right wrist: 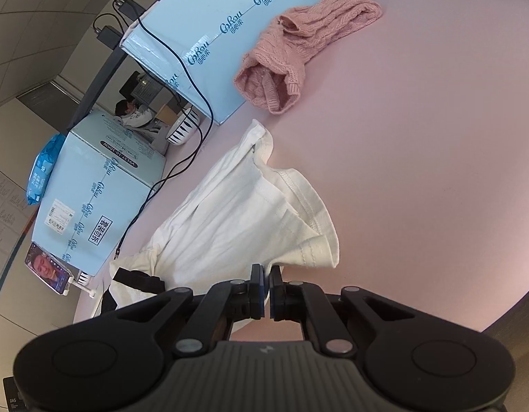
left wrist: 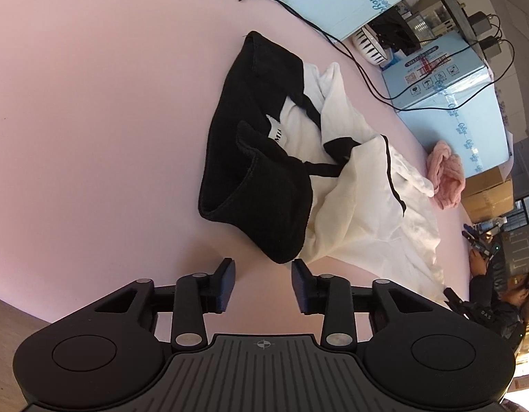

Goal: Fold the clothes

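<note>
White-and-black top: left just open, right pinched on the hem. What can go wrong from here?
1. The right gripper holds only the hem edge of the white-and-black top; a pull may slip it free.
2. The left gripper is open and empty, so the bunched black section may drag unfolded.
3. The black cable lies beside the fabric and could snag.

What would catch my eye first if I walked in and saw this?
A rumpled black-and-white garment lies mid-table on the pink tabletop. The right gripper is pinched shut at its white hem; the left gripper is open and empty at the black end. A pink knitted sweater sits beyond, beside pale blue boxes.
</note>
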`<state>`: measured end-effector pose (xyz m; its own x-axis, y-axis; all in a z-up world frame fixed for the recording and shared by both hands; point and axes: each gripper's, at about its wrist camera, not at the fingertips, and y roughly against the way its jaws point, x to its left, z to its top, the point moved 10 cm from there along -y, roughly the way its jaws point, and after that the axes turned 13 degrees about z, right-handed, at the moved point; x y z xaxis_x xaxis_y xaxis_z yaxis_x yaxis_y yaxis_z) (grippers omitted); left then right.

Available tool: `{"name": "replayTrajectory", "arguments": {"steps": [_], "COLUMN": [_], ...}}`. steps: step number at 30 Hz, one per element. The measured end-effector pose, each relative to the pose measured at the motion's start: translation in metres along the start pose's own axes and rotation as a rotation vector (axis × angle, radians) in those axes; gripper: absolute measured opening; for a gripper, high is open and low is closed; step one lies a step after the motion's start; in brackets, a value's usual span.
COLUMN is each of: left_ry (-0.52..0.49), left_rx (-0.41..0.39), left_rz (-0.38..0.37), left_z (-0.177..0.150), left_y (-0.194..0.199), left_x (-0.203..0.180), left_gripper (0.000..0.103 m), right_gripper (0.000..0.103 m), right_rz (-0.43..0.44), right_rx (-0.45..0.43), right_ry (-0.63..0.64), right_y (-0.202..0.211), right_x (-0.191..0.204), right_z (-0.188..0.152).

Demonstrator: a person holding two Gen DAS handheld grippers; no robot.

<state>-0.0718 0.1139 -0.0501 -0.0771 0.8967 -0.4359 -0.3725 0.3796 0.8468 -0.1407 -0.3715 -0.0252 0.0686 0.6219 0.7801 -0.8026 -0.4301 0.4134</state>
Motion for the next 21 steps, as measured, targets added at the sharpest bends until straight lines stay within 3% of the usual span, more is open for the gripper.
{"name": "replayTrajectory", "arguments": {"steps": [2, 3, 10, 13, 15, 16, 18, 21], "left_ry": [-0.041, -0.063, -0.058, -0.046, -0.035, -0.025, -0.014, -0.021], "left_rx": [0.001, -0.005, -0.09, -0.13, -0.147, -0.151, -0.157, -0.168], "left_rz": [-0.012, -0.008, -0.002, 0.028, 0.054, 0.062, 0.062, 0.062], "left_z": [-0.001, -0.001, 0.014, 0.017, 0.019, 0.02, 0.019, 0.017], "left_y": [-0.003, -0.005, -0.013, -0.013, -0.013, -0.013, -0.013, -0.011], "left_x": [-0.012, -0.018, -0.027, -0.023, -0.017, -0.014, -0.01, -0.008], "left_gripper": [0.081, 0.084, 0.083, 0.065, 0.036, 0.032, 0.024, 0.021], "right_gripper": [0.003, 0.003, 0.011, 0.034, 0.052, 0.055, 0.072, 0.086], "right_rz": [-0.003, -0.003, 0.008, 0.003, 0.002, 0.011, 0.029, 0.052], "right_rx": [0.004, 0.006, 0.045, 0.082, 0.103, 0.114, 0.137, 0.165], "right_ry": [0.007, 0.012, -0.058, -0.101, -0.107, -0.095, -0.069, -0.029], "right_y": [-0.001, -0.002, -0.001, 0.001, 0.0, -0.002, -0.008, -0.017], "right_x": [0.002, 0.003, -0.006, -0.012, -0.012, -0.009, -0.003, 0.006], "right_z": [0.002, 0.002, -0.004, -0.011, -0.014, -0.016, -0.019, -0.02]}}
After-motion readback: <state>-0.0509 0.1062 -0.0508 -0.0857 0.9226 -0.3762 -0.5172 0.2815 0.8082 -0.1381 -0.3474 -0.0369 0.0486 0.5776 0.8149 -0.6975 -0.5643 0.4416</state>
